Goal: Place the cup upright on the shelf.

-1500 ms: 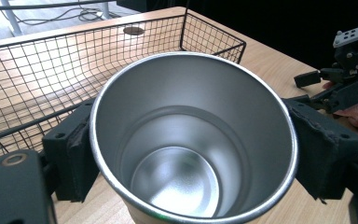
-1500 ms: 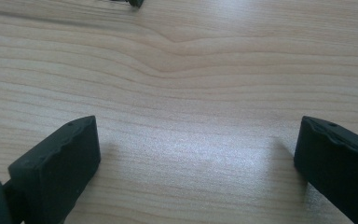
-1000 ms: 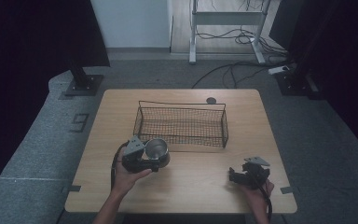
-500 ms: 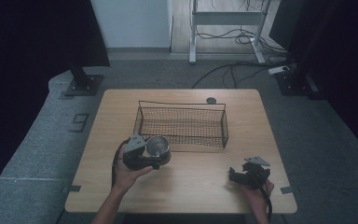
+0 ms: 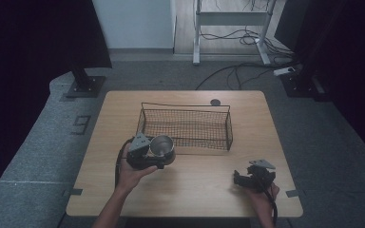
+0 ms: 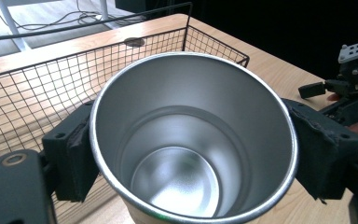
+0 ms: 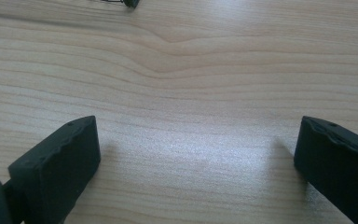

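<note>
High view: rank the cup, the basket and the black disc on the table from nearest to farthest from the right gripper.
From the right gripper:
1. Basket, just up-left of it, mid-table.
2. Cup, farther left, held between the left gripper's jaws.
3. Disc, at the table's far edge behind the basket.

The shiny metal cup [image 6: 193,140] is round and empty inside, stands upright with its open mouth up, squeezed on both sides in the left claw [image 5: 153,153], just beside the wire basket [image 5: 185,124].

One steel cup [image 5: 162,148] and one wire basket [image 5: 185,124]. Two grippers: left gripper [image 5: 145,154], right gripper [image 5: 252,175]. One desk [image 5: 195,190].
</note>
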Demonstrator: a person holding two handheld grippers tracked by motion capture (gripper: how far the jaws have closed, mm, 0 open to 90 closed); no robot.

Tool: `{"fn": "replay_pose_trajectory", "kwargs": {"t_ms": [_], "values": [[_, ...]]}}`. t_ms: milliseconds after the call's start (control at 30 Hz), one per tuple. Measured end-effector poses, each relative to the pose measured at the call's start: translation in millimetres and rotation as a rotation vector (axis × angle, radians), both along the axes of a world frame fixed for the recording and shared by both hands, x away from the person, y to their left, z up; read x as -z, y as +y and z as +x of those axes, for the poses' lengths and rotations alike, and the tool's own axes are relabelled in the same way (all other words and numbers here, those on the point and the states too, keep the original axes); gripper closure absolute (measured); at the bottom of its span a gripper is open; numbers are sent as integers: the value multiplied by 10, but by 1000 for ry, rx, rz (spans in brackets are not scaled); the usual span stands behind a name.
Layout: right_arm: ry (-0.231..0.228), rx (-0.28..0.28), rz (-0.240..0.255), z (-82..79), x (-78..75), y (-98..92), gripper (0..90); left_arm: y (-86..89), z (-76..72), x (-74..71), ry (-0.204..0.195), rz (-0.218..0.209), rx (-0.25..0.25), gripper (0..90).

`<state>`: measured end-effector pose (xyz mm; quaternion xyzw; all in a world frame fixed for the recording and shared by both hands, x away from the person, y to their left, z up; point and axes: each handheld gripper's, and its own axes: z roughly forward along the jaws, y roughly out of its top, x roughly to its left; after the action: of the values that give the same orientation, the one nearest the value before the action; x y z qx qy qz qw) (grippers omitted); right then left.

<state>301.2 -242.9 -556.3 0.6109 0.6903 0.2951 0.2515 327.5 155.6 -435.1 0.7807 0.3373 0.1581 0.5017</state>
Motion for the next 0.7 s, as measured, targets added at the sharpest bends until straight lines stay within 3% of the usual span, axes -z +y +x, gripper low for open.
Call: {"fn": "replay_pose_trajectory", "kwargs": {"t_ms": [700], "values": [[0, 1, 1, 0, 0, 0, 2, -85, 138, -70, -8, 10, 7, 147]]}}
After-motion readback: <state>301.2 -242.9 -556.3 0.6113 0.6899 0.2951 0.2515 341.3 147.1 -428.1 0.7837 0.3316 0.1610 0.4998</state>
